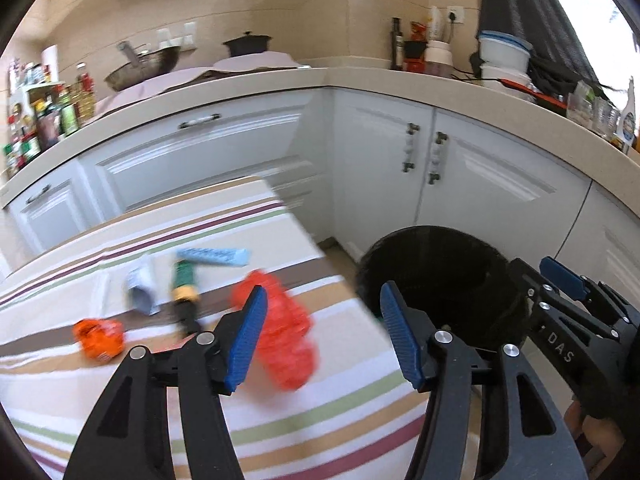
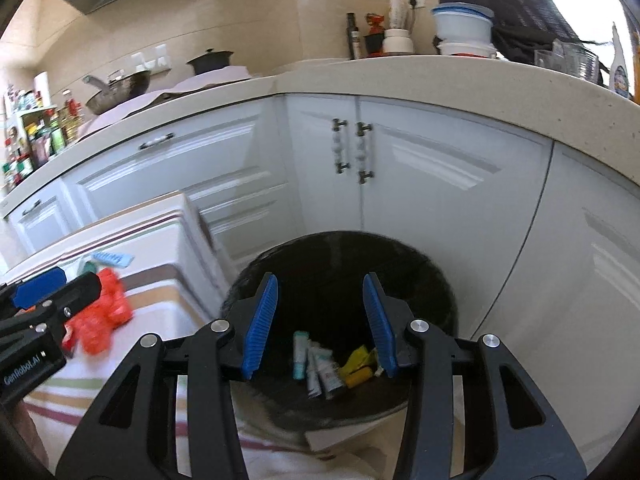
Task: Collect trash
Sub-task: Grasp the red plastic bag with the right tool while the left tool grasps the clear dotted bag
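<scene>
My left gripper (image 1: 324, 336) is open over the right edge of a striped tablecloth (image 1: 120, 392), nothing between its blue pads. Just left of it lies a red crumpled bag (image 1: 288, 340). Further left lie an orange wrapper (image 1: 100, 336), a green and yellow tube (image 1: 185, 288), a white crumpled paper (image 1: 142, 288) and a light blue box (image 1: 216, 257). My right gripper (image 2: 320, 320) hangs open above the black bin (image 2: 440, 276), empty. In the bin lie white tubes (image 2: 320, 368) and a yellow wrapper (image 2: 358, 364). The bin (image 1: 440, 276) shows at the table's right.
White cabinets (image 2: 420, 184) with paired handles stand close behind the bin under a beige counter (image 1: 400, 80). The counter holds a pot (image 1: 246, 44), a pan, bottles at the far left and stacked white bowls (image 1: 504, 52) at the right.
</scene>
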Demonstrator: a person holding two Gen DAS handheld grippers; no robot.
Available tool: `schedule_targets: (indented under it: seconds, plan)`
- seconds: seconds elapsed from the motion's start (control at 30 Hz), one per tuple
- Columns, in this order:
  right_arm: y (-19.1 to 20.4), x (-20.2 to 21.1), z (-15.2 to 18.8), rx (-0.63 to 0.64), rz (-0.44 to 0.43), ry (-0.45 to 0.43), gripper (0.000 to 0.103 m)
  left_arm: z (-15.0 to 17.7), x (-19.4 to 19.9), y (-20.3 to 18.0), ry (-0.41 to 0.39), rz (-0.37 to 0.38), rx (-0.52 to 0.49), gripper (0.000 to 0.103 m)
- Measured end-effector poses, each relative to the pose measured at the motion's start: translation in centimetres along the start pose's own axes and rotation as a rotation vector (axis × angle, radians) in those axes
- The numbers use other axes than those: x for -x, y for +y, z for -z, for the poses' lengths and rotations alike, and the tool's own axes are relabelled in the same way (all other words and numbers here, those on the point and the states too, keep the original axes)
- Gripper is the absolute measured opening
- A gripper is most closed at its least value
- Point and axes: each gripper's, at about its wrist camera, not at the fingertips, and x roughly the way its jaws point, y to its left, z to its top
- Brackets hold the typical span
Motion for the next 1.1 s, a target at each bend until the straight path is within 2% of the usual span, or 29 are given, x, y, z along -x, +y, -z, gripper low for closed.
schedule_targets:
  seconds: [0.5, 0.7, 0.77, 1.1]
  plan:
    - [7.3, 2.5, 3.2, 0.103, -0.115, 0.064, 0.043, 5.5, 3.6, 8.4, 0.066, -0.152, 0.101, 0.059]
    - [10.1, 2.4, 2.8, 0.147, -0.163, 0.063, 0.044, 6.5, 4.4, 11.3, 0.073, -0.199, 0.151, 0.059]
    - [11.2, 2.2, 2.5, 0.163, -0.176, 0.061, 0.051, 6.6, 4.6, 12.1, 0.073, -0.211, 0.167, 0.059]
    - [15.7, -0.5, 1.2, 0.224, -0.223, 0.095, 0.052, 7.3, 4.5, 16.6, 0.087, -0.280, 0.241, 0.062]
